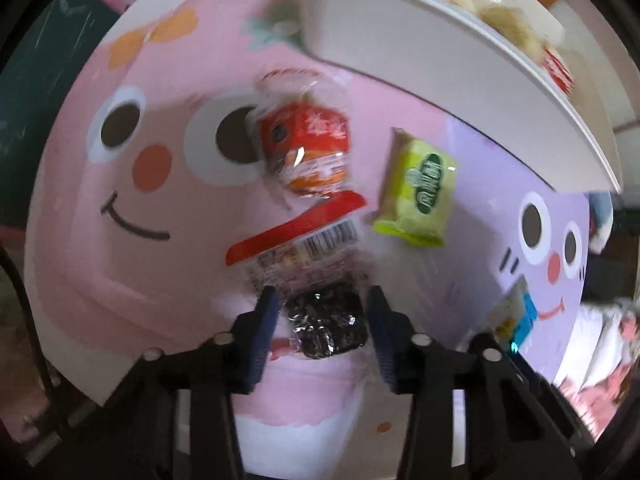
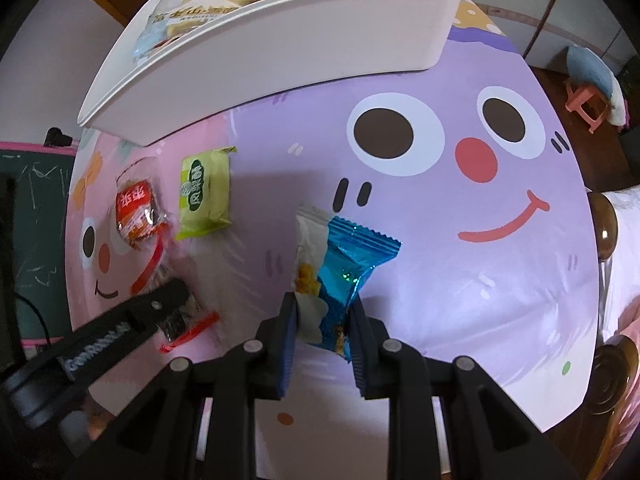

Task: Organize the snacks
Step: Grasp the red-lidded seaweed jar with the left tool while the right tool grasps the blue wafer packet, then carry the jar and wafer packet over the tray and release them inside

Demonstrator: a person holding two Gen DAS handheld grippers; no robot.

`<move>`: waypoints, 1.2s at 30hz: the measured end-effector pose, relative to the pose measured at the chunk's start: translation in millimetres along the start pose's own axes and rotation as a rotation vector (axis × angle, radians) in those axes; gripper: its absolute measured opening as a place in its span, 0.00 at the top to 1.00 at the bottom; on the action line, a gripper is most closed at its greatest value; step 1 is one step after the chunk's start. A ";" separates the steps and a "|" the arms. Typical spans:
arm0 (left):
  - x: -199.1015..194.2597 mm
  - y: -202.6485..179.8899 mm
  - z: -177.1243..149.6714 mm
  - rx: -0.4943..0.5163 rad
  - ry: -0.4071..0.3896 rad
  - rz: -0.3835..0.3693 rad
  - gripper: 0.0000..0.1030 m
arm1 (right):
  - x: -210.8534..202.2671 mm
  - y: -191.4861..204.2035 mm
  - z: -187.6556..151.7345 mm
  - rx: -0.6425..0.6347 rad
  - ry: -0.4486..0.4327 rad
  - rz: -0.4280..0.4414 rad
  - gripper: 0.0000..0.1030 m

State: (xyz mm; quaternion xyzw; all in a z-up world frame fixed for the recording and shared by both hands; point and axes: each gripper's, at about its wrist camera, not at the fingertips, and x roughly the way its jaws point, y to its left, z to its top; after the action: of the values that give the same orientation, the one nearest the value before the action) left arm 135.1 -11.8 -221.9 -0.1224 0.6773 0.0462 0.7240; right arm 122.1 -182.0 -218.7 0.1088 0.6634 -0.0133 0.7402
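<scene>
Left wrist view. The left gripper (image 1: 324, 312) is pointed down at a cartoon-printed cloth (image 1: 160, 280), pink on this side and lilac to the right. Between its blue pads (image 1: 264, 336) a clear-wrapped dark snack (image 1: 324, 320) with red ends and a barcode panel is seen. The jaws are partly closed around it; small gaps seem to remain at both sides, and the picture is blurred, so firm contact cannot be confirmed. Just beyond the pack's far end a red-labelled clear pouch (image 1: 306, 148) is lying on the cloth, overlapping a printed eye. To its right, apart from it, a light green packet (image 1: 420, 188) is lying. A white bin (image 1: 440, 92) is standing along the far edge, its wall closing off the top of the view; pale wrapped snacks (image 1: 508, 24) are visible inside. A blue-and-white packet (image 1: 518, 316) is seen at the right.

Right wrist view. The right gripper (image 2: 324, 320) is closed narrowly on the blue-and-white packet (image 2: 340, 264), which is pinched at its lower end and standing up from the pads, hiding part of the lilac cloth (image 2: 440, 280) behind it. At the left the left gripper (image 2: 168, 300) is seen over the dark snack (image 2: 180, 320), whose red ends stick out beside it. The red-labelled pouch (image 2: 138, 208) and the green packet (image 2: 206, 192) are lying side by side, close but not touching, in front of the white bin (image 2: 280, 48). A chalkboard (image 2: 36, 200) is seen beyond the table's left edge.
</scene>
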 end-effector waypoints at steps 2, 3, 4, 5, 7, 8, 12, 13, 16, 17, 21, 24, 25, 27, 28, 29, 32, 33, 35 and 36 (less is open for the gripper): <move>-2.4 -1.7 -2.6 0.023 -0.004 -0.004 0.62 | 3.3 -0.6 -1.0 -0.003 0.002 0.004 0.78; -4.2 -0.4 -5.1 0.027 -0.004 -0.017 0.72 | 3.3 0.6 -1.3 -0.006 0.003 0.006 0.78; -10.9 -2.2 -6.6 0.036 -0.028 -0.044 0.89 | 2.4 1.2 -1.6 -0.009 0.004 0.009 0.78; -15.3 -3.1 -5.4 0.060 -0.043 -0.035 0.96 | 1.2 0.3 -2.5 -0.012 0.004 0.013 0.78; -27.2 -9.5 -7.4 0.101 -0.061 -0.046 1.00 | -4.0 1.0 -4.5 -0.025 -0.007 0.021 0.78; -32.0 -11.9 -7.0 0.109 -0.068 -0.048 1.00 | -7.0 2.9 -5.9 -0.031 -0.015 0.021 0.78; -43.0 -3.2 -0.5 0.097 -0.068 -0.081 1.00 | -21.4 6.0 -8.7 -0.053 -0.039 0.029 0.78; -46.4 4.1 0.9 0.099 -0.074 -0.086 1.00 | -24.6 6.5 -9.1 -0.056 -0.045 0.031 0.78; -57.2 10.7 11.0 0.110 -0.086 -0.093 1.00 | -33.9 10.2 -8.1 -0.065 -0.061 0.041 0.78; -58.8 13.4 12.0 0.117 -0.074 -0.107 1.00 | -36.7 11.0 -7.9 -0.069 -0.067 0.037 0.78; -43.6 25.8 11.4 0.092 -0.029 -0.070 0.69 | -46.7 16.4 -8.4 -0.088 -0.088 0.033 0.78; -32.6 40.3 8.6 0.076 0.007 -0.061 0.61 | -47.9 18.7 -10.9 -0.092 -0.084 0.040 0.78; -26.2 41.8 7.7 0.068 0.024 -0.052 0.59 | -47.0 18.8 -12.0 -0.091 -0.081 0.041 0.78; -15.9 43.6 5.3 0.062 0.043 -0.033 0.51 | -44.9 19.2 -14.4 -0.091 -0.074 0.040 0.78; -9.6 44.0 4.2 0.060 0.056 -0.022 0.48 | -43.9 19.0 -15.5 -0.091 -0.070 0.040 0.78; -5.5 44.3 3.5 0.057 0.063 -0.020 0.48 | -42.8 20.6 -16.3 -0.091 -0.068 0.040 0.78; 3.5 44.0 2.5 0.056 0.072 -0.008 0.44 | -39.7 21.1 -19.2 -0.089 -0.060 0.038 0.78; 5.0 44.3 2.4 0.056 0.071 -0.002 0.40 | -38.6 20.6 -19.9 -0.089 -0.056 0.038 0.78; 8.2 42.2 2.9 0.061 0.070 0.012 0.39 | -36.8 20.8 -20.5 -0.088 -0.052 0.036 0.78; 9.7 43.0 2.7 0.065 0.073 0.014 0.39 | -36.3 20.4 -20.6 -0.086 -0.050 0.036 0.78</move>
State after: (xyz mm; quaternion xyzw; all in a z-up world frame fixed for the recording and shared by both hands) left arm 128.5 29.4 -236.3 -0.0956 0.7053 0.0244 0.7020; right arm 100.9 -162.9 -182.0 0.0884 0.6426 0.0260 0.7607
